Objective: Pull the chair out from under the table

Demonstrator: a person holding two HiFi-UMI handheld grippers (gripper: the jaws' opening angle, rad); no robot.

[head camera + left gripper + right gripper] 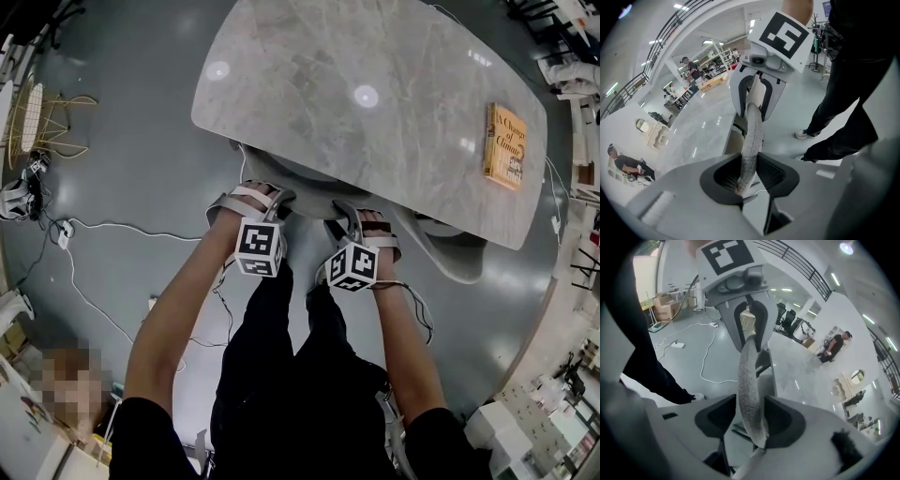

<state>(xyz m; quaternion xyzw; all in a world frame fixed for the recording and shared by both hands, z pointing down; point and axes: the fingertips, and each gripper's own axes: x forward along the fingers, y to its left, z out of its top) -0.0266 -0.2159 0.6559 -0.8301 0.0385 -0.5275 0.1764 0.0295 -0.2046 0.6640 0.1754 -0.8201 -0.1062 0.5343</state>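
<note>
A: Where is the chair?

B: The chair (450, 251) is tucked under the surface (375, 94), a pale marbled top. In the head view only its grey back and a part of the seat show past the near edge.

A: And the two grippers?

B: Both are on the backrest rim (749, 380), near each other, and both point down at it. The left gripper (749, 174) has the rim between its jaws, and the pads pinch it from both sides. The speckled grey edge runs straight up out of the grip.

A: Is the right one the same?

B: No. The right gripper (751, 420) straddles the same rim, but its jaws are spread wide. The rim sits nearer the pad at that view's right and seems to touch it low down. There is a clear gap between the rim and the other pad, so the jaws are around the rim without squeezing it.

A: Is anything lying on the surface?

B: An orange-yellow book (504, 145) lies flat near the right end, well apart from the chair and from both grippers.

A: What about lower down?

B: White cables (94, 228) trail across the grey floor (141, 150) at the left of the head view. The person's legs (281, 375), in dark trousers, stand just behind the chair back, between the two arms.
</note>
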